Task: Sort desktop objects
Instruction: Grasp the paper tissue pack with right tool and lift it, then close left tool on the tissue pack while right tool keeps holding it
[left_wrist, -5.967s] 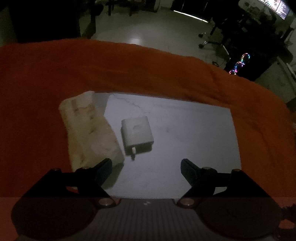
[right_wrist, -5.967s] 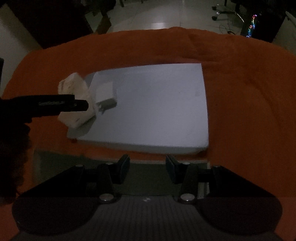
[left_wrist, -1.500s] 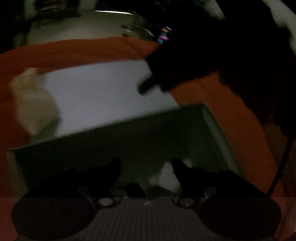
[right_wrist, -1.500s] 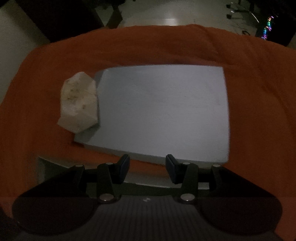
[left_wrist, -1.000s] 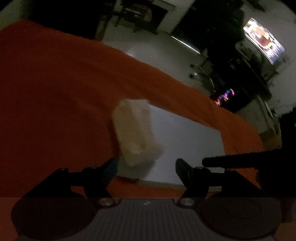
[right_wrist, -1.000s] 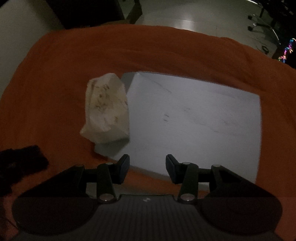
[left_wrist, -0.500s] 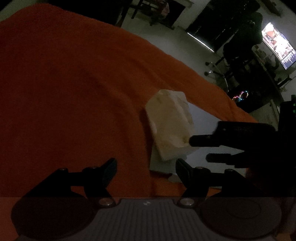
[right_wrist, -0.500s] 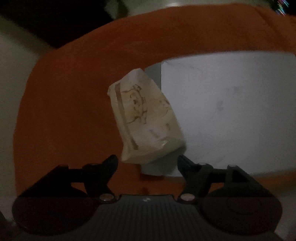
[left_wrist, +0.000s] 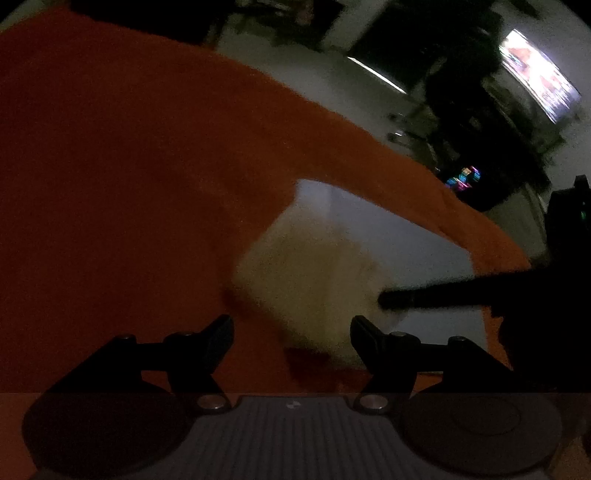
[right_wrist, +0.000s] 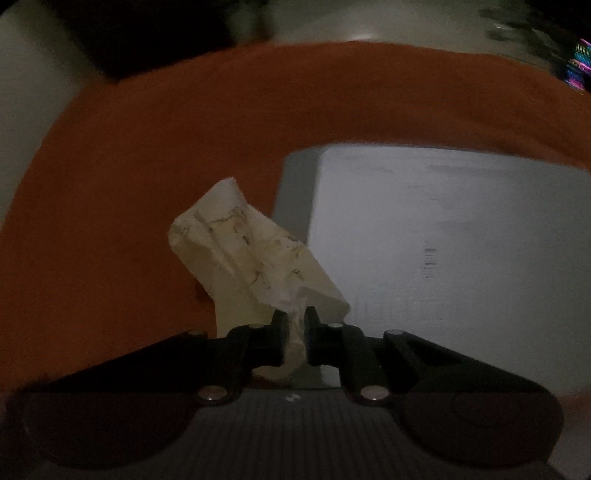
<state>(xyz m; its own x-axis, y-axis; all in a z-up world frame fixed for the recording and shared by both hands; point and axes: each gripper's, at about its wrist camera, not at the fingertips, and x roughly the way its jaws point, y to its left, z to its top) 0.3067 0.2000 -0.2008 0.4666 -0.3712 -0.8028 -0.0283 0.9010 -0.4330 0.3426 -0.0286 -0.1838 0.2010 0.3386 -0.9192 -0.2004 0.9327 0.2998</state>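
Gripping the near end of the tissue pack (right_wrist: 255, 258), the right gripper (right_wrist: 294, 321) has its jaws drawn almost together, a pinch of the soft wrapper caught between the pads; the jaws have just been closing on it. In the right wrist view the pack is pale, printed with a faint brown line drawing, and tilts up and away to the left from the fingertips; its far end stands over the orange cloth (right_wrist: 147, 166), just beside the left edge of the grey board (right_wrist: 461, 240); whether its underside touches the cloth or the board cannot be told.

Left gripper (left_wrist: 291, 328): jaws stand apart with nothing between the pads; it hangs over the cloth at the near corner of the board. In the left wrist view the pack (left_wrist: 314, 280) is blurred and lies just beyond the open fingertips, overlapping the board's left corner (left_wrist: 406, 251); the right gripper enters from the right as a dark bar (left_wrist: 436, 297), its tip at the pack's right side.

Background, left wrist view: a lit screen (left_wrist: 539, 74) at upper right; a small cluster of coloured lights (left_wrist: 463, 179) beyond the cloth's far edge; the room is dim and detail is poor.
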